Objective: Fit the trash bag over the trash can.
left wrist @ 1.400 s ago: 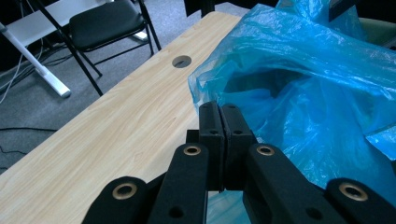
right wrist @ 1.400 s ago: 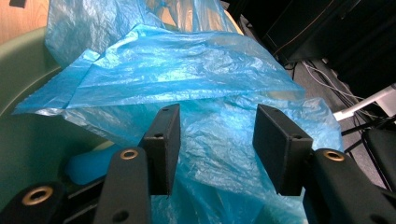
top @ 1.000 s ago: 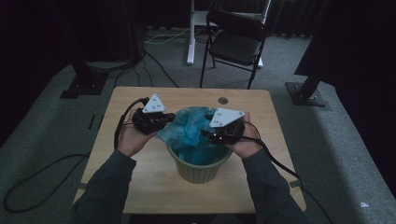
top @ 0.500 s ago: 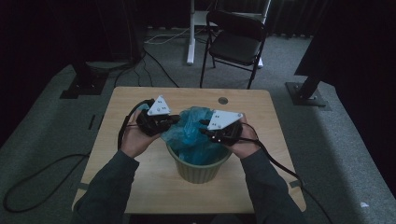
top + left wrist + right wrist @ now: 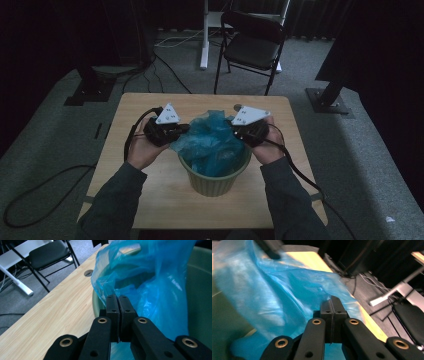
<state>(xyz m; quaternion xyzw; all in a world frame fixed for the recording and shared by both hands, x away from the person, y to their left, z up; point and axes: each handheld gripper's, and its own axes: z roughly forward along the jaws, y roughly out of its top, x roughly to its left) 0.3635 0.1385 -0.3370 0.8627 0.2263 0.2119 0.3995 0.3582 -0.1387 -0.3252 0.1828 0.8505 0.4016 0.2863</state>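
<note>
A pale green round bin [image 5: 212, 182] stands on the wooden table [image 5: 150, 200], with a blue plastic bag [image 5: 212, 142] inside it and bunched above the rim. My left gripper [image 5: 182, 131] is at the bag's left side. In the left gripper view its jaws are shut, pinching the bag's edge [image 5: 155, 285] over the bin's rim [image 5: 200, 290]. My right gripper [image 5: 235, 131] is at the bag's right side. Its jaws have just been closing and now stand shut, with the blue film [image 5: 274, 290] caught at their tips.
A black folding chair [image 5: 252, 45] and a white desk leg [image 5: 204, 35] stand on the grey carpet beyond the table. A round cable hole [image 5: 237, 106] lies near the table's far edge. Cables trail from both grippers over the table's sides.
Both hands keep their places at the sides of the bin. The left gripper has edged slightly toward the bag.
</note>
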